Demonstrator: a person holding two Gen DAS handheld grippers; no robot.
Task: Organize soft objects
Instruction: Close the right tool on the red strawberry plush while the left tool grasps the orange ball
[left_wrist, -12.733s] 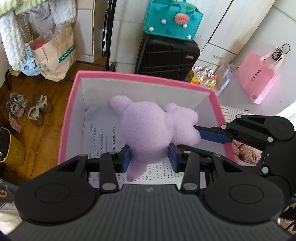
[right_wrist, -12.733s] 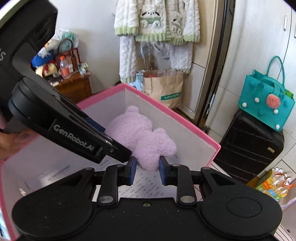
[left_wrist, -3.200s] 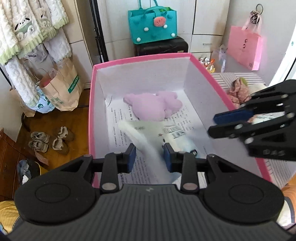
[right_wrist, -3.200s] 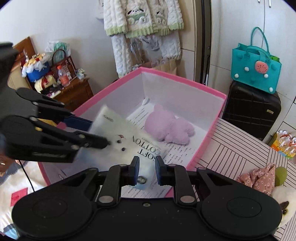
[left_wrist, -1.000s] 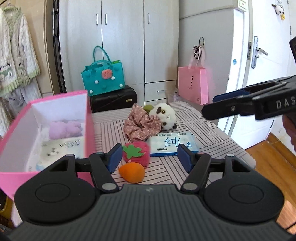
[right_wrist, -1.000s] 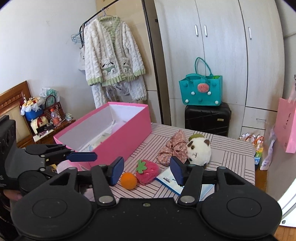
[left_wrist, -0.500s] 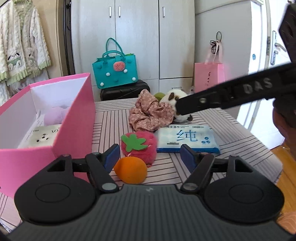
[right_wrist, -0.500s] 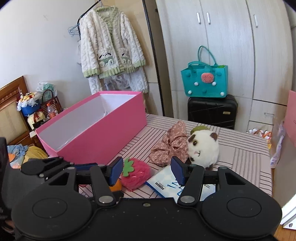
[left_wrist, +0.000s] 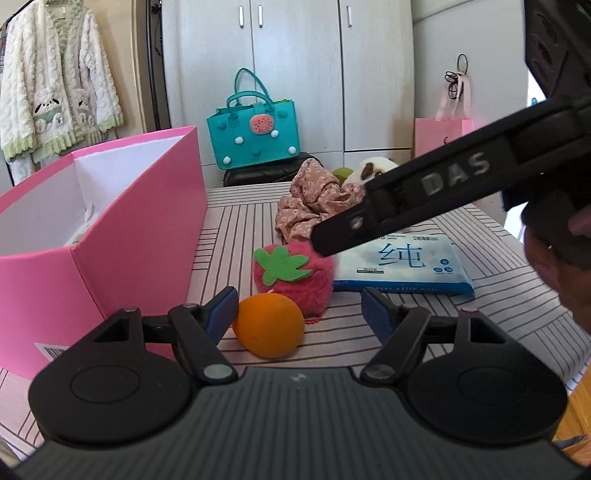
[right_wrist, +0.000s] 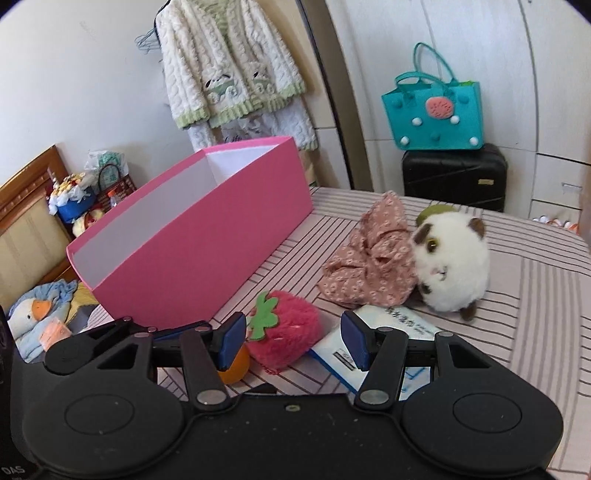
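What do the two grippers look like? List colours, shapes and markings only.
Both are matte black plastic. The left gripper has a ribbed housing, two round disc mounts, silver pivot pins and blue pads on its fingers. The right gripper has the same build with a smoother, speckled housing; seen from the left wrist view, its side arm reads "DAS" in grey letters. No cables or sleeves show.

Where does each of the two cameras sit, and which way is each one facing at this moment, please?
Left wrist: sits on the left gripper, low over the table, facing the orange ball; open fingers show, the right gripper crosses above.
Right wrist: sits on the right gripper, facing the strawberry plush; open fingers show, the left gripper lies below.
Shared: pink box, strawberry plush, floral cloth, white plush, wipes pack, teal bag.
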